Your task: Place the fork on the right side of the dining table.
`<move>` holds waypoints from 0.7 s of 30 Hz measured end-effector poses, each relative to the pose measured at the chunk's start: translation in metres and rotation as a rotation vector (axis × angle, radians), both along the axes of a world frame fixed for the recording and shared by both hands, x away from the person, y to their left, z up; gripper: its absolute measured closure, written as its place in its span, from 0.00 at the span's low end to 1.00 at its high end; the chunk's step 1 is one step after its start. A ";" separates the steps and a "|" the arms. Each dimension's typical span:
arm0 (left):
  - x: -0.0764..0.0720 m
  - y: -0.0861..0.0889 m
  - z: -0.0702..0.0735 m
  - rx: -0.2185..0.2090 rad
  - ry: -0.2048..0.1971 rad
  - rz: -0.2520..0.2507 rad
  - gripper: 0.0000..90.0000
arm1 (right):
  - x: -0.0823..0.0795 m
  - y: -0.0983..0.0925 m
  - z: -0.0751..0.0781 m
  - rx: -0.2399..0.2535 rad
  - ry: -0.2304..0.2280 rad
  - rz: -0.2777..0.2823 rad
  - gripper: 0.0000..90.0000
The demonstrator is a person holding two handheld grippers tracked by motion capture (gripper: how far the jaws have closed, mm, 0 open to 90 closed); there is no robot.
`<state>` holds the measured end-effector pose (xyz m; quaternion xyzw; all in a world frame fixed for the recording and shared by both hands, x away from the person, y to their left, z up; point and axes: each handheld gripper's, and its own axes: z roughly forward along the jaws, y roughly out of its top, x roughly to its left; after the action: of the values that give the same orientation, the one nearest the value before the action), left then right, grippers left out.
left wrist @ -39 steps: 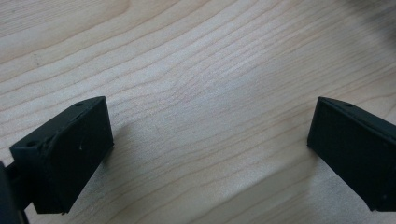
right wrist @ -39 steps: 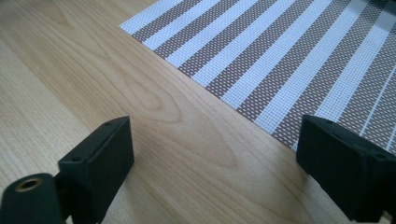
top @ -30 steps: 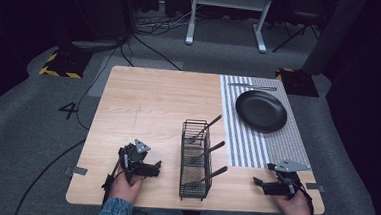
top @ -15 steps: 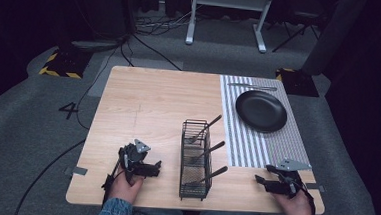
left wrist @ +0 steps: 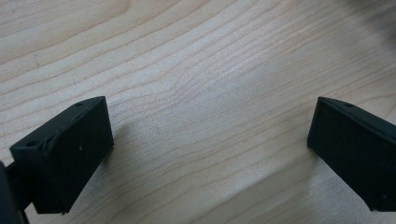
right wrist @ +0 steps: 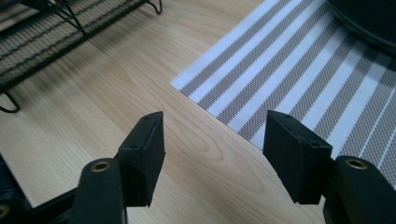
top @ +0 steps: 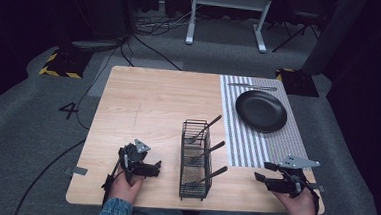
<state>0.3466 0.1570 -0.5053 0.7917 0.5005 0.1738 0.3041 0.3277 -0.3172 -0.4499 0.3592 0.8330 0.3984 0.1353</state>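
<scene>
A black wire caddy (top: 194, 182) stands near the table's front edge with three dark-handled utensils (top: 207, 151) leaning out of it. Left of it my left gripper (top: 157, 167) rests low over bare wood, jaws wide open with nothing between them (left wrist: 210, 126). Right of the caddy my right gripper (top: 262, 171) hovers by the front corner of the striped placemat (top: 249, 141). Its jaws have just been closing partway and stand open (right wrist: 215, 140), nothing between them. A black plate (top: 261, 110) sits on the placemat.
A piece of silver cutlery (top: 252, 86) lies on the placemat behind the plate. In the right gripper view the caddy (right wrist: 46, 37) is at upper left, the placemat (right wrist: 289, 84) ahead and the plate (right wrist: 369, 18) at upper right. Bare wooden table (top: 148, 105) spreads to the left.
My right gripper has risen a little off the table near the placemat corner. The left gripper and everything on the table have stayed put.
</scene>
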 end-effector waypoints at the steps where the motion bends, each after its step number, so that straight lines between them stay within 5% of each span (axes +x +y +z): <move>1: 0.000 0.000 0.000 0.002 -0.001 0.001 0.00 | -0.002 0.003 0.007 0.006 -0.011 0.010 0.43; 21: -0.002 0.000 0.000 0.003 0.000 -0.001 0.00 | -0.014 0.032 0.058 0.063 -0.034 0.059 0.46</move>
<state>0.3446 0.1573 -0.5052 0.7922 0.5000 0.1746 0.3032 0.3137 -0.2849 -0.3922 0.3316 0.8278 0.4345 0.1264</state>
